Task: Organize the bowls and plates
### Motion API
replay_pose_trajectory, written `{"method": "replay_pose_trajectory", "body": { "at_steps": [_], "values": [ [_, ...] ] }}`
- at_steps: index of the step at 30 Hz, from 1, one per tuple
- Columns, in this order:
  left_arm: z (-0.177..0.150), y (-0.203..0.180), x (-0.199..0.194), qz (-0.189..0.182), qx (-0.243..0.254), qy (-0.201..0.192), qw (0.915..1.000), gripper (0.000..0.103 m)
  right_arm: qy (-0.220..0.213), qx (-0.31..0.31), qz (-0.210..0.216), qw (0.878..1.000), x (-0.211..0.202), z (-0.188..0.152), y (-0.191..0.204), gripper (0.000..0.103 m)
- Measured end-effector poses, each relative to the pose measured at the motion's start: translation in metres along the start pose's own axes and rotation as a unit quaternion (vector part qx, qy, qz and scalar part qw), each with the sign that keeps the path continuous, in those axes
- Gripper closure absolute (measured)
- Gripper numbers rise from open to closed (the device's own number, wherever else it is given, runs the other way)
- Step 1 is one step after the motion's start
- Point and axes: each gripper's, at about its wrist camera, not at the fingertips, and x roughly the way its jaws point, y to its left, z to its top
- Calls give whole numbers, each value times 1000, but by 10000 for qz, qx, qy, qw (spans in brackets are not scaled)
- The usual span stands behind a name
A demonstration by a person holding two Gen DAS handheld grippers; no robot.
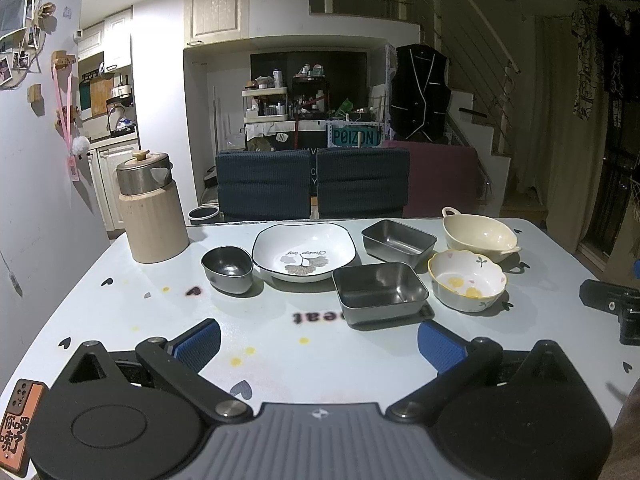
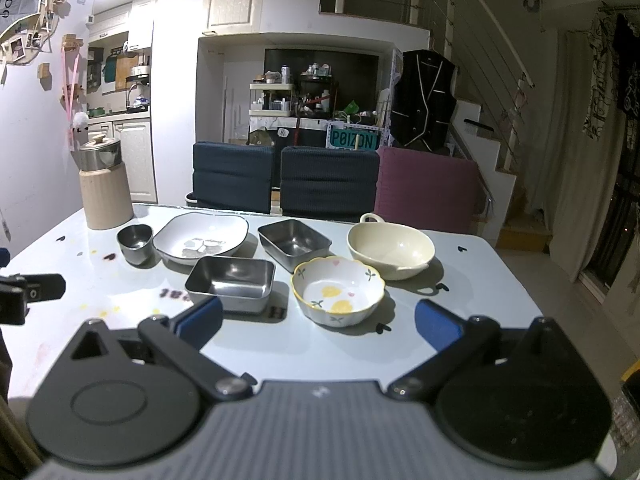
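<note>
Nearest of all, the left gripper [image 1: 319,344] and the right gripper [image 2: 319,320] hang just above the near part of the pale table [image 1: 120,320], each with its blue-padded jaws spread wide and nothing between them. Just beyond them sit the two closest dishes: a rectangular steel tray [image 1: 379,293] near the middle and, to its right, a scalloped ceramic bowl [image 1: 466,280] with a yellow rim and painted fruit. The tray looks light and stiff but slick, so a pinch over one straight side wall seems the safest hold; the scalloped bowl is likely heavier and chippable (its wavy lip gives the pads an uneven seat), so I would grip the rim squarely and lift gently. Farther back, from left to right, stand a small rounded steel cup [image 1: 228,268], a white square-ish plate [image 1: 304,252] with a dark rim and a leaf print, a second rectangular steel tray [image 1: 398,242], and a cream ceramic bowl [image 1: 478,238] with small handles. The plate is shallow and probably slippery, best taken at its raised edge; the cream bowl's handles look too slight to trust. At the far left, a lidded beige jug [image 1: 152,212] stands apart from the dishes. Nothing is stacked yet.
</note>
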Motion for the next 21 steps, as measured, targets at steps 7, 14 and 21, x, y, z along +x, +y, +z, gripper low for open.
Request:
{"method": "replay_pose_trajectory", "body": {
  "at_steps": [7,14,21],
  "values": [
    [0,0,0,-3,-5,6,10000,0,5,-5,3,10000,2,0,0,0],
    [0,0,0,-4,-10,8,10000,0,10,-7,5,10000,2,0,0,0],
    [0,0,0,-5,-8,6,10000,0,16,-5,3,10000,2,0,0,0]
  ]
}}
